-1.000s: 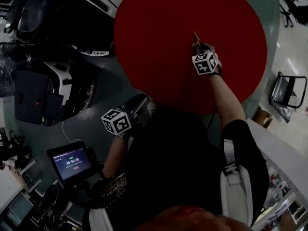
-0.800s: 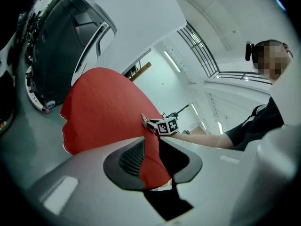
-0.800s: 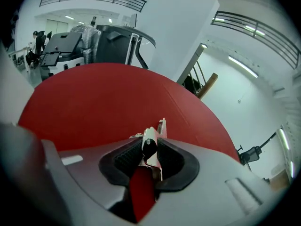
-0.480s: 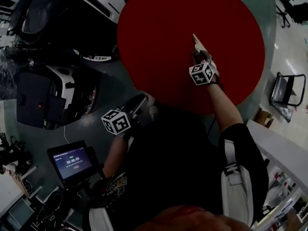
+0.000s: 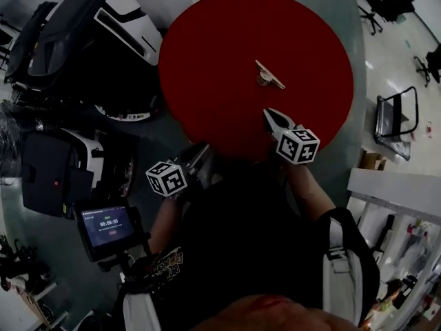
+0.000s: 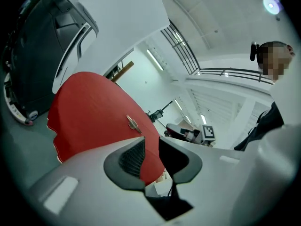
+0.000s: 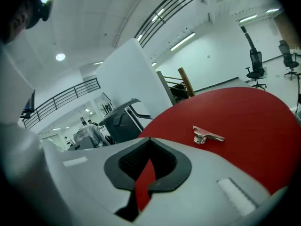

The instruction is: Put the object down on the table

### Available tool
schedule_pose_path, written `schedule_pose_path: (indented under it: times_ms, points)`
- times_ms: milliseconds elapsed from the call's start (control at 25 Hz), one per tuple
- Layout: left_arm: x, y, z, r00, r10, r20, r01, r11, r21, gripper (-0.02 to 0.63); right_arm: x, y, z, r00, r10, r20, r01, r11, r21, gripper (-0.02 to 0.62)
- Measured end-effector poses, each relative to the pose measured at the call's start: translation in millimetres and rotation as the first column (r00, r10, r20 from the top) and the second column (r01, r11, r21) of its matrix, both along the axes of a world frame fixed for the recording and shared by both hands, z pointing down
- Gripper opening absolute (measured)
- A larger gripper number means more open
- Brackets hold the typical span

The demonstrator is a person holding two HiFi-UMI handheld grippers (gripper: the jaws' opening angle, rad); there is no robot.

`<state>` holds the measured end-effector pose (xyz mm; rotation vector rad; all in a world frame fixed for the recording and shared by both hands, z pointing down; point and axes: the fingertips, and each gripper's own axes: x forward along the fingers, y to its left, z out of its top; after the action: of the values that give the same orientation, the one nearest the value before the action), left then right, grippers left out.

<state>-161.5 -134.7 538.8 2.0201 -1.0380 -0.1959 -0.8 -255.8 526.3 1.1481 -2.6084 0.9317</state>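
A small metal clip (image 5: 269,75) lies by itself on the round red table (image 5: 220,40), a little right of its middle. My right gripper (image 5: 271,118) hovers over the table's near edge, short of the clip, jaws shut and empty. In the right gripper view the clip (image 7: 207,135) lies ahead and to the right of the closed tips (image 7: 149,140). My left gripper (image 5: 200,153) hangs off the table's near-left rim, over the floor. Its jaws (image 6: 151,142) stand slightly apart with nothing between them, and the clip (image 6: 133,124) shows far ahead on the red top (image 6: 89,112).
Black and white machines (image 5: 89,33) stand on the floor left of the table. A small screen on a stand (image 5: 107,227) glows at the lower left. A folding chair (image 5: 393,119), a cardboard box (image 5: 372,161) and a white counter (image 5: 393,192) are on the right.
The right gripper let go of the clip, which now lies alone on the table, and drew back toward the near edge with its jaws shut. The left gripper stayed put.
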Motion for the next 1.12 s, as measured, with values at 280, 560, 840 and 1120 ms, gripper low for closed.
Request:
schedule_pose_path:
  times_ms: [280,560,840,1120]
  points:
    - [42,19,1,0.992,0.127,0.017,-0.127,0.992,0.021,0.103,5,100,-75,0.999,-0.019,0.039,0.013,0.987,0.161,0.005]
    - [89,37,-22,0.971,0.239,0.013,-0.239,0.969,0.064,0.103,16,149,-101,0.994,-0.020,0.110,0.004,0.989,0.148,0.003]
    - [158,99,-32,0.974,0.227,-0.021,-0.226,0.972,0.066,0.097,73,225,-107,0.992,-0.040,0.116,0.023,0.989,0.149,0.003]
    - [212,177,-29,0.981,0.192,-0.026,-0.191,0.981,0.038,0.097,127,301,-100,0.981,-0.083,0.174,0.064,0.992,0.111,0.003]
